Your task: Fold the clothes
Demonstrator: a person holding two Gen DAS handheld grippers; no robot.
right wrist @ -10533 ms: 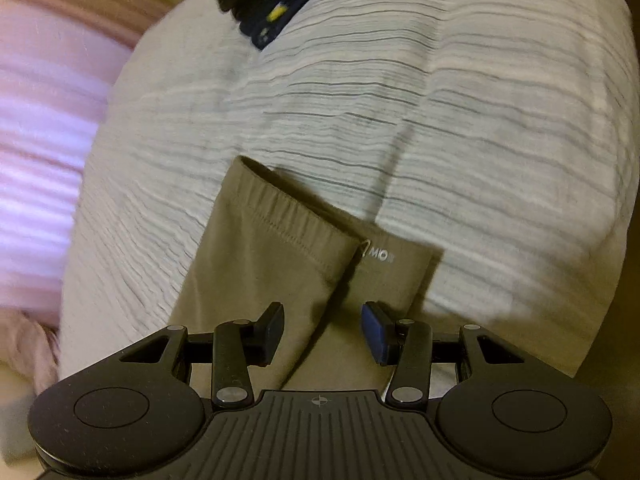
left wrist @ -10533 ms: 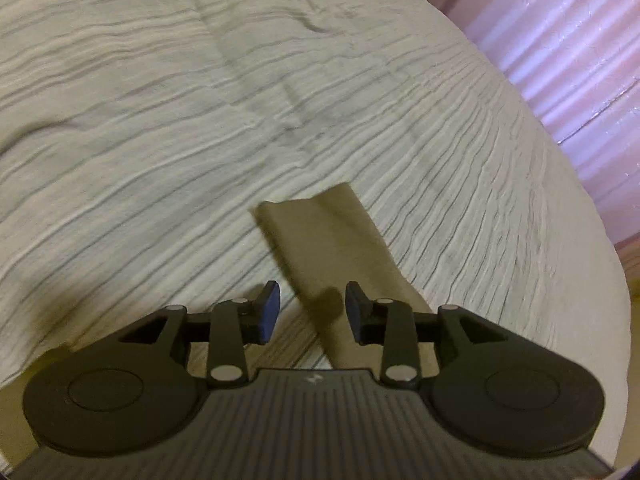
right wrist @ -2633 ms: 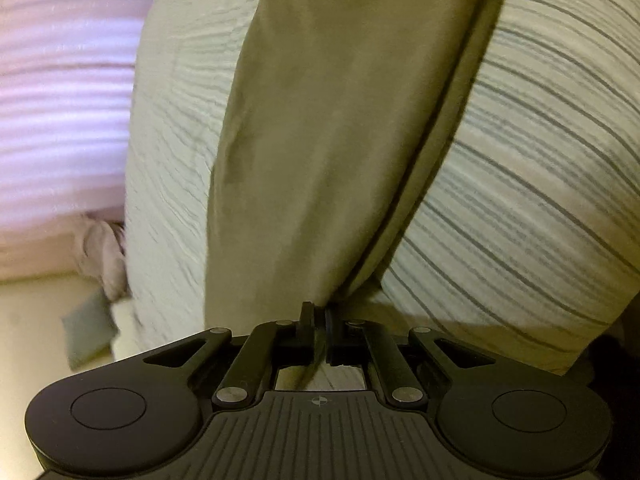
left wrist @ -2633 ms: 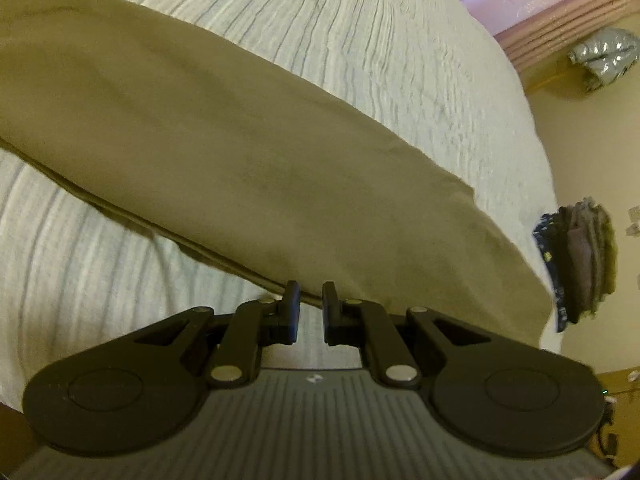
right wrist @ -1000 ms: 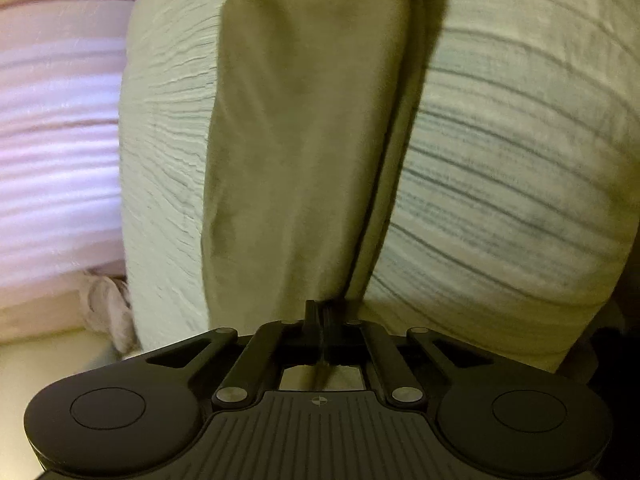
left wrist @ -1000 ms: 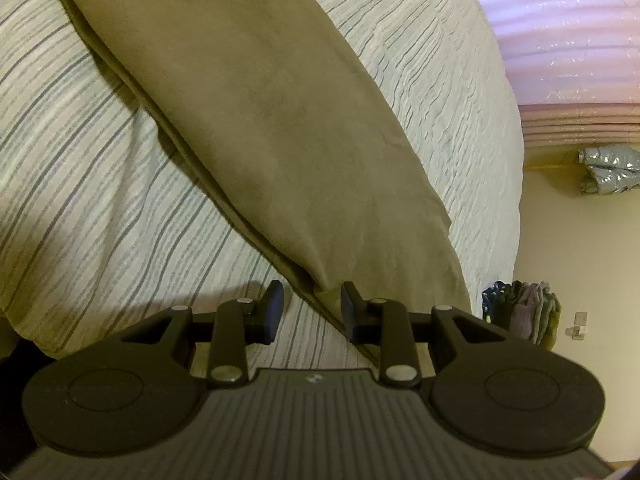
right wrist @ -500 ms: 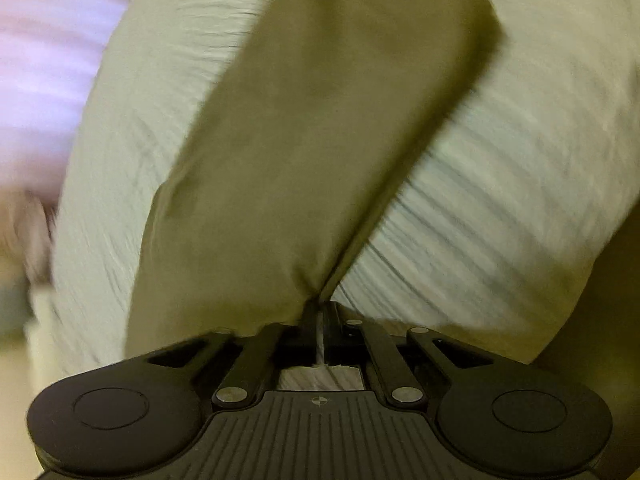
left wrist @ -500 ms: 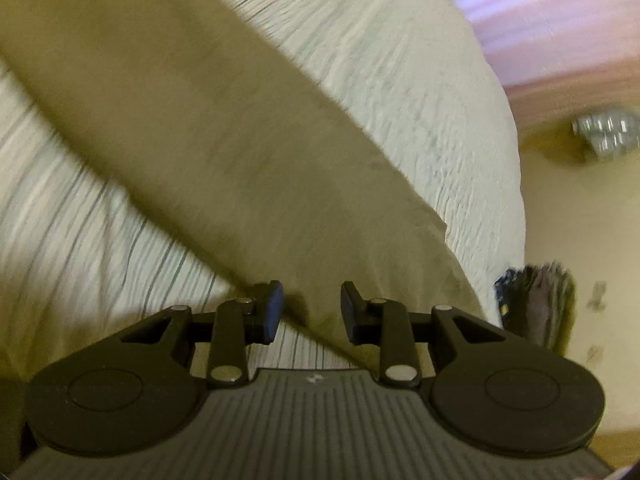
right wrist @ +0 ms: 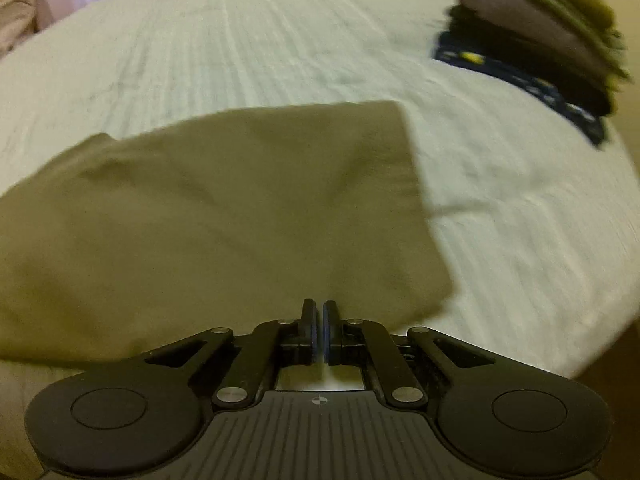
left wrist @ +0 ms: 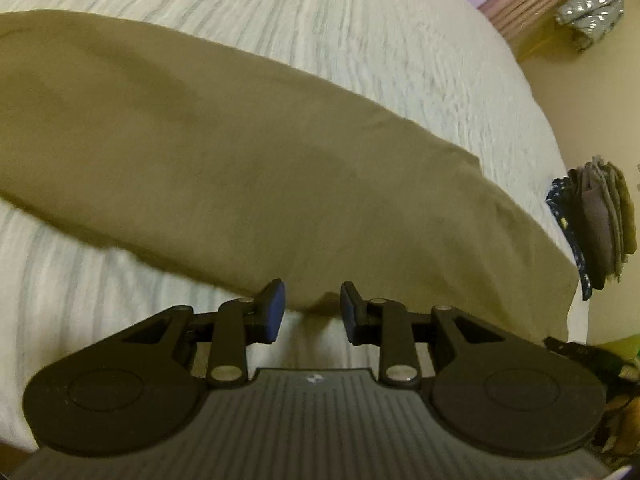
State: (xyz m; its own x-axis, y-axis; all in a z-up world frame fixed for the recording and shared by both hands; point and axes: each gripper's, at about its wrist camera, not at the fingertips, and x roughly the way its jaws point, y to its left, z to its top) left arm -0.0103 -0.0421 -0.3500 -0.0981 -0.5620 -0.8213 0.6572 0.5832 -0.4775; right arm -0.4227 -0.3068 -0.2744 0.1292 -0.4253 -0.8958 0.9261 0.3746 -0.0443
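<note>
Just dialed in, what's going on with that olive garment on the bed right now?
A person is folding the olive garment on the striped bedspread with two handheld claws. The right claw is shut on the garment's near edge. The left claw is open at another edge, gripping nothing. A stack of folded clothes sits at the bed's far corner.

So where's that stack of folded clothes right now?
The stack of folded clothes sits at the far right edge of the striped white bedspread in the right wrist view, beyond the olive-green garment; the left wrist view also shows it at right.
</note>
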